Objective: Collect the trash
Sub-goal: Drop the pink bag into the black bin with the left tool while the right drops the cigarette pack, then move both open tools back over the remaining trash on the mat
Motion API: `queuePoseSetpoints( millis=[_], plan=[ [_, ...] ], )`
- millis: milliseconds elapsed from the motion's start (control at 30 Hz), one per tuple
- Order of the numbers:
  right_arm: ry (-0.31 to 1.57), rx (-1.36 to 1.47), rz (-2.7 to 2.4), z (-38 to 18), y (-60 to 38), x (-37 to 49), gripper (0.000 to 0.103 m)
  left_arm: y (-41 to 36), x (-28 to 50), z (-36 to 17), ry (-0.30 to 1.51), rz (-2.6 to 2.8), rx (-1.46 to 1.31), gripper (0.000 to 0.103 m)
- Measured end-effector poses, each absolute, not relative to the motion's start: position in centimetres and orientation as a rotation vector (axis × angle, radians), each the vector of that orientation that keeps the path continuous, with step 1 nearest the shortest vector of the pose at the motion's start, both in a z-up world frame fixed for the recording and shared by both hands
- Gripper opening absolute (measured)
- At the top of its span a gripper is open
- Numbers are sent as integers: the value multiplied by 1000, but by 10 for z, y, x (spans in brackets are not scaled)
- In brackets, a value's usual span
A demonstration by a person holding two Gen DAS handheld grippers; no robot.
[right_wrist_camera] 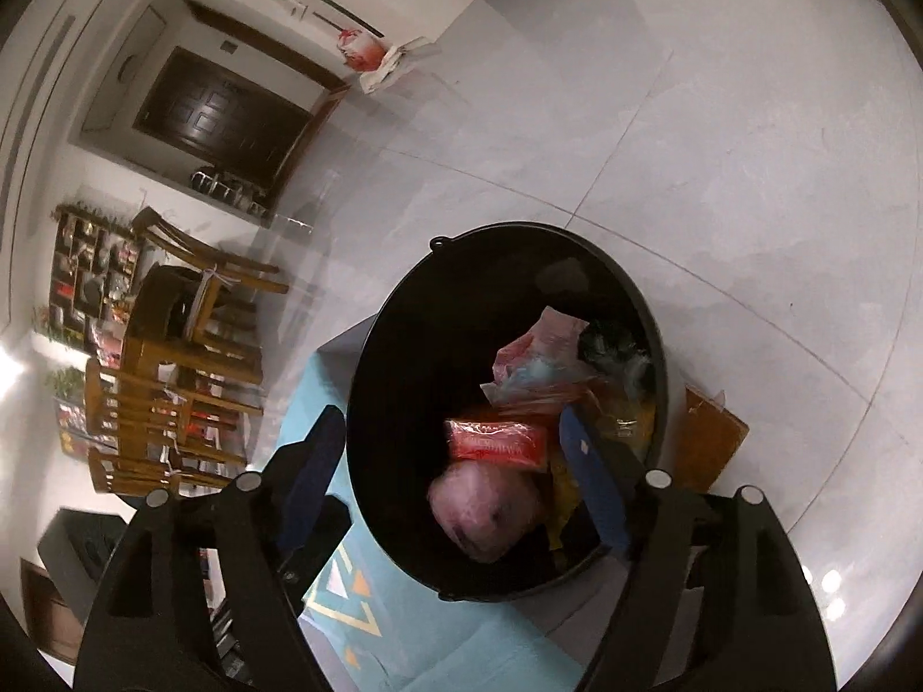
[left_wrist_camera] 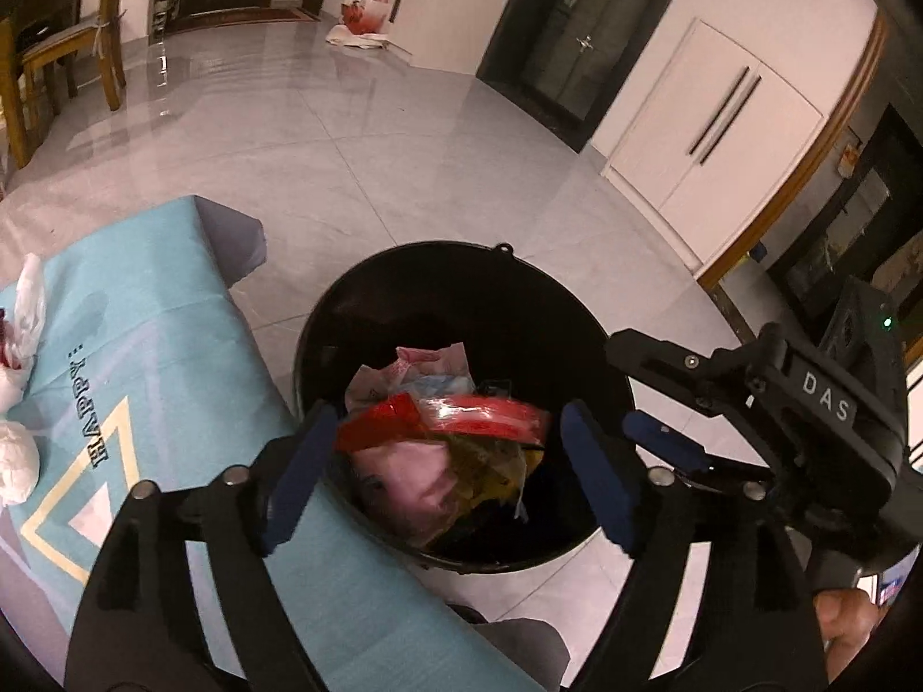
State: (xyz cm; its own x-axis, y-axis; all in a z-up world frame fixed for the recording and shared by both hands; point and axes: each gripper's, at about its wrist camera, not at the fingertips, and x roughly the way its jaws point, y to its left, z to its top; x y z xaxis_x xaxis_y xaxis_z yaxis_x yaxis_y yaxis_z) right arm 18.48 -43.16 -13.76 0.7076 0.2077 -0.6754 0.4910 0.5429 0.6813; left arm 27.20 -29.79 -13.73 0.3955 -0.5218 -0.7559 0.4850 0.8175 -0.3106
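Black round bin (left_wrist_camera: 507, 288) on the floor against the table's edge, holding a red packet (left_wrist_camera: 461, 421) and pink wrappers. Left gripper (left_wrist_camera: 456, 461) and right gripper (right_wrist_camera: 456, 461): both spread wide above it, nothing held. Turquoise tablecloth (left_wrist_camera: 173, 311) reads "HAPPY"; right gripper's body reads "DAS".

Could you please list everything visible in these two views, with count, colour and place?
bin: one, black, on the floor beside the table.
rubbish: a heap, red, pink, yellow, blue, inside the bin.
table: one, teal cloth reading HAPPY, left of the bin.
white bags: at least two, crumpled, on the table.
chairs: several, wooden, by the wall.
red-white bag: one, on the far floor.
cardboard box: one, brown, behind the bin.
left claw: open, empty, over the bin.
right claw: open, empty, over the bin.
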Motion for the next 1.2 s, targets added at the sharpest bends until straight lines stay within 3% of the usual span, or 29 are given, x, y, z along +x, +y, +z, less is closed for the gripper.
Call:
queuePoseSetpoints(
  millis=[300,567,1100,1200],
  plan=[
    [761,983,-132,-124,-419,185,76,-243,249,-121,913,-578,-126,87],
    [736,789,33,-96,-363,197,76,-167,216,-100,848,-490,-155,88],
    [865,381,296,-96,-206,237,77,79,191,-104,880,-47,-157,88],
    [893,343,306,-102,-184,241,77,119,197,-114,901,0,-275,88]
  ],
)
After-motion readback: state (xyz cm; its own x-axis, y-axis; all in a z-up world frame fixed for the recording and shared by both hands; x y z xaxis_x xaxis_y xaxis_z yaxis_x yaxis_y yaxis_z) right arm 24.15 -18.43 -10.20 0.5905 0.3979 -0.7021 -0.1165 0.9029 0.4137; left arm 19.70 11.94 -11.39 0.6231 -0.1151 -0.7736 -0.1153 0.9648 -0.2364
